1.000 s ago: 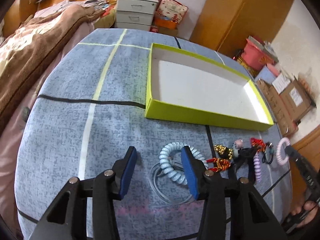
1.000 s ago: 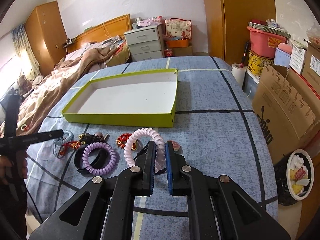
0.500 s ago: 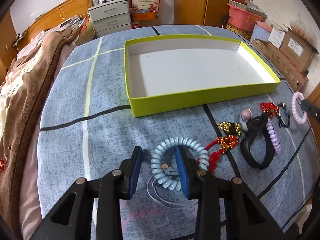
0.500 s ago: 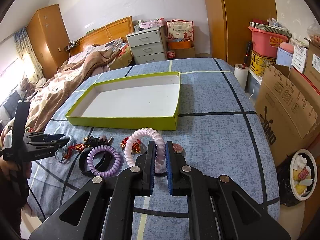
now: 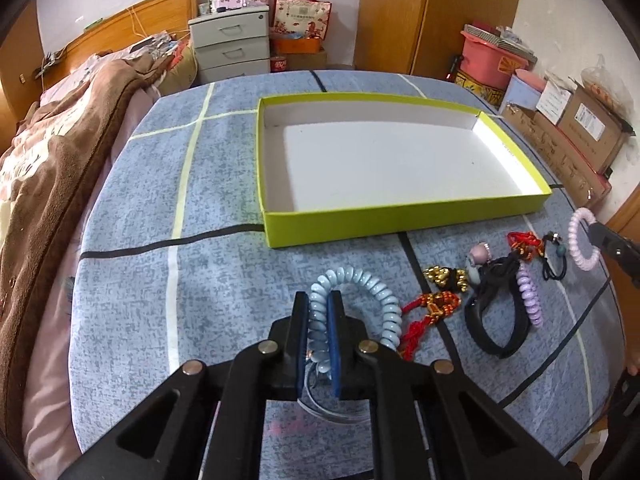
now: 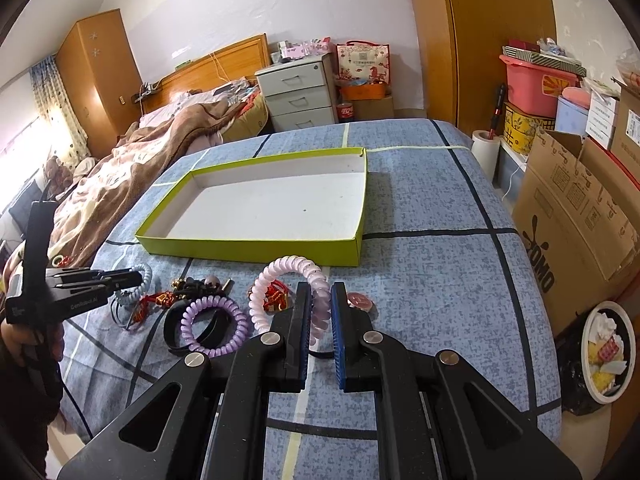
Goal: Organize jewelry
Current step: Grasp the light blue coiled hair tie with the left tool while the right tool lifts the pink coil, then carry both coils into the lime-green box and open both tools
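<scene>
My left gripper (image 5: 318,300) is shut on a pale blue coil bracelet (image 5: 372,292) near the table's front. My right gripper (image 6: 320,292) is shut on a pale pink coil bracelet (image 6: 288,272), held just above the table; it also shows in the left wrist view (image 5: 580,240). An empty green tray (image 5: 400,222) with a white floor lies beyond both grippers, also in the right wrist view (image 6: 248,250). On the blue cloth lie a purple coil bracelet (image 6: 214,326), a black band (image 5: 496,328), red knotted charms (image 5: 428,312) and gold beads (image 5: 442,276).
A bed with a brown blanket (image 5: 52,168) runs along the table's left edge. Cardboard boxes (image 6: 580,208) and a waste bin (image 6: 604,352) stand at the right. A small red round piece (image 6: 360,301) lies by my right gripper. A thin clear loop (image 5: 332,412) lies under my left gripper.
My left gripper has closed on the pale blue coil bracelet and lifted it a little. My right gripper stays shut on the pink coil and has risen slightly.
</scene>
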